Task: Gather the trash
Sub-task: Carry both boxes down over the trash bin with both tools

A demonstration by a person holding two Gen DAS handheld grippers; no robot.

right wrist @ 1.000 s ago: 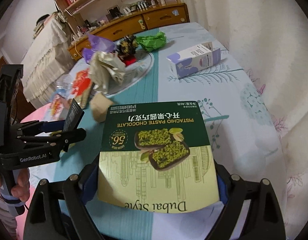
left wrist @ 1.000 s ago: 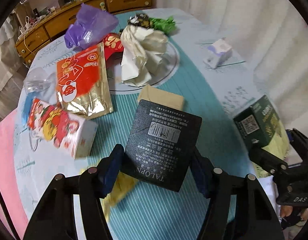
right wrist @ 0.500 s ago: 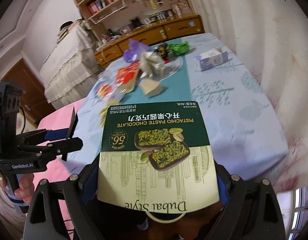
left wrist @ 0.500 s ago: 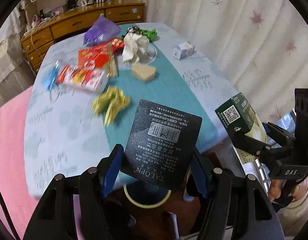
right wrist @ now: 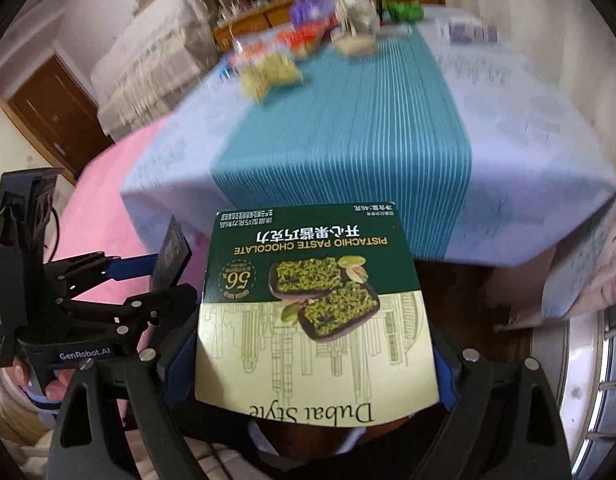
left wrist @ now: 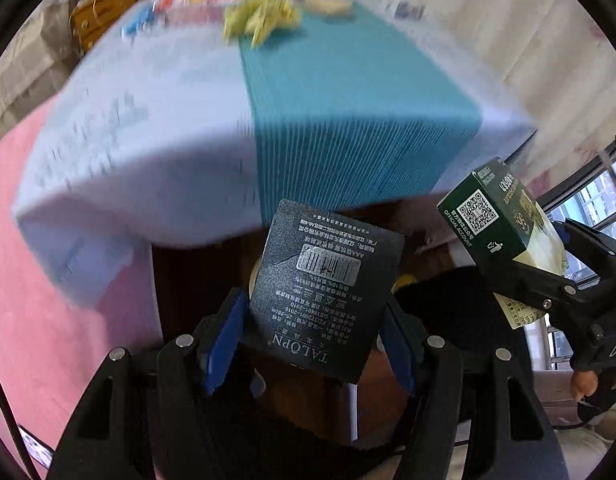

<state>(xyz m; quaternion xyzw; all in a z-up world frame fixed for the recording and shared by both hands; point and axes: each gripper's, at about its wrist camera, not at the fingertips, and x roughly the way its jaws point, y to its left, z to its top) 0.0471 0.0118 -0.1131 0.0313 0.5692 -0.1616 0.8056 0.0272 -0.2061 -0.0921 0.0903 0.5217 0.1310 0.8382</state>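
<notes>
Black barcoded packet (left wrist: 323,292) clamped in left gripper (left wrist: 313,344), green-cream chocolate box (right wrist: 315,308) in right gripper (right wrist: 308,364).

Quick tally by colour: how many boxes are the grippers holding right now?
Black flat cardboard box with barcode label, clamped in the left gripper: 1
Green-and-cream pistachio chocolate box, clamped in the right gripper: 1
Total held: 2
The trash left on the table is too blurred to count.
</notes>
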